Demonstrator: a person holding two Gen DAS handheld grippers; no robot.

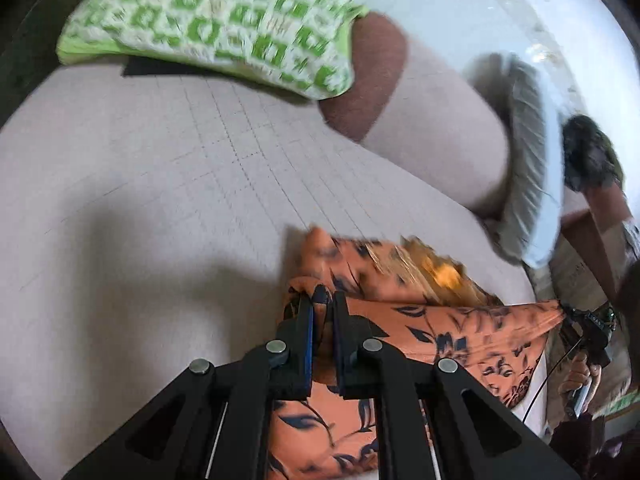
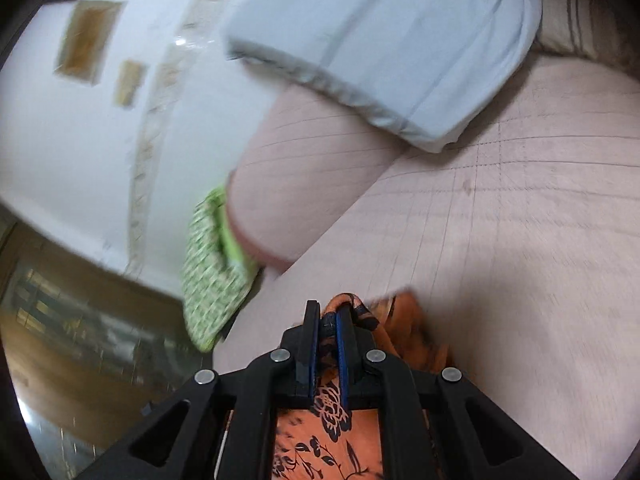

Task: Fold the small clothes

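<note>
An orange cloth with a dark floral print (image 1: 448,320) hangs stretched between both grippers above a pale grid-lined cover (image 1: 160,184). My left gripper (image 1: 322,300) is shut on one edge of it, the fabric bunched between the blue pads. In the right wrist view my right gripper (image 2: 328,314) is shut on another edge of the same orange cloth (image 2: 332,420), which drapes down under the fingers. The other gripper and a hand holding it (image 1: 588,344) show at the right of the left wrist view. Both views are motion-blurred.
A green-and-white patterned folded item (image 1: 224,24) lies at the far edge of the cover, also seen as the green item (image 2: 216,264). A light blue folded cloth (image 2: 392,48) sits farther along. A fringed grey piece (image 1: 520,152) and a brown cushion (image 1: 372,80) are nearby.
</note>
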